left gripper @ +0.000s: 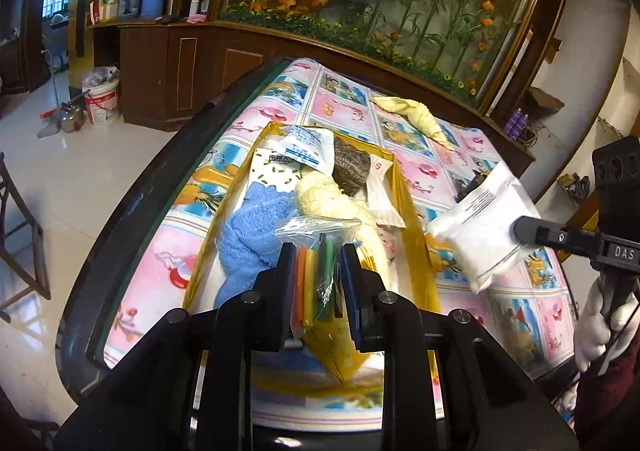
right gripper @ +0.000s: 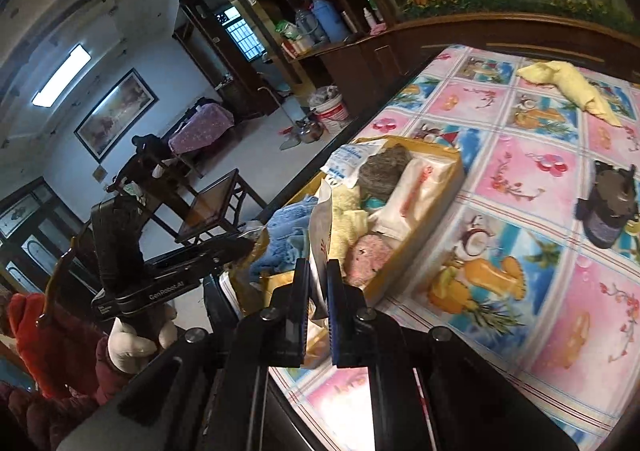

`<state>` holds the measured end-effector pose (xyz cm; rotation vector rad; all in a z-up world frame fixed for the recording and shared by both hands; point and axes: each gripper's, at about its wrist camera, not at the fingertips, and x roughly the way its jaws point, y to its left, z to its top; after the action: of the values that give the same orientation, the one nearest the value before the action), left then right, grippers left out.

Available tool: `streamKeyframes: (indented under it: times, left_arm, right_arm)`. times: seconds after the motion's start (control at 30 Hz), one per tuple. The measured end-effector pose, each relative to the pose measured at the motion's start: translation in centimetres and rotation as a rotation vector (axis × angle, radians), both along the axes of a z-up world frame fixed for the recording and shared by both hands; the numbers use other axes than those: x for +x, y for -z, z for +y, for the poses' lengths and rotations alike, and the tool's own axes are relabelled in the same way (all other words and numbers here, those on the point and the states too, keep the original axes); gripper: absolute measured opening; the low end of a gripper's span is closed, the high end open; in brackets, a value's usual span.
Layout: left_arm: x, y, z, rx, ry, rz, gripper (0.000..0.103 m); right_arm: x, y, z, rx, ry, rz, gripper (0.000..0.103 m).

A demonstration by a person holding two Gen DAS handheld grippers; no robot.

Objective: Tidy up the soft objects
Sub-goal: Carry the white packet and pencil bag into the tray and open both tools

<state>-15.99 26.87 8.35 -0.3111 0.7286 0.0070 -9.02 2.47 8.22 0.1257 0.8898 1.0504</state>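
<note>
The left gripper [left gripper: 316, 275] is clamped on a clear bag of coloured sticks [left gripper: 318, 271] above the yellow box [left gripper: 404, 191], while to its right the right gripper [right gripper: 318, 283] pinches a white packet [left gripper: 484, 227].

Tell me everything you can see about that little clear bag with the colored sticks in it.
The clear bag is thin, crinkly plastic with a zip-style top. Inside stand several sticks, orange, yellow and green; what they are made of I cannot tell. The left gripper is shut on it, a black finger pressing each side, holding it roughly upright above the yellow box of soft things, with a blue knitted cloth just behind.
</note>
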Motion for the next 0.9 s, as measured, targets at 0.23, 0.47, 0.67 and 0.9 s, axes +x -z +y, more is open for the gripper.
streamKeyframes:
  times: [0.23, 0.47, 0.67, 0.9]
  left_arm:
    - [1.4, 1.4, 0.0, 0.13, -0.081, 0.045, 0.022]
    - [0.4, 1.3, -0.6, 0.152, -0.121, 0.033, 0.048]
    - [-0.2, 0.1, -1.8, 0.252, -0.165, -0.002, 0.053]
    - [0.0, 0.2, -2.0, 0.279, -0.205, 0.025, 0.053]
  right_arm:
    - [3.1, 3.6, 4.9, -0.049, -0.006, 0.129, 0.005]
    - [4.3, 4.8, 6.2, -0.242, 0.104, 0.03, 0.024]
    - [2.8, 2.8, 6.1, -0.266, 0.149, -0.137, 0.025]
    - [2.5, 3.1, 7.6, -0.164, 0.045, -0.062, 0.025]
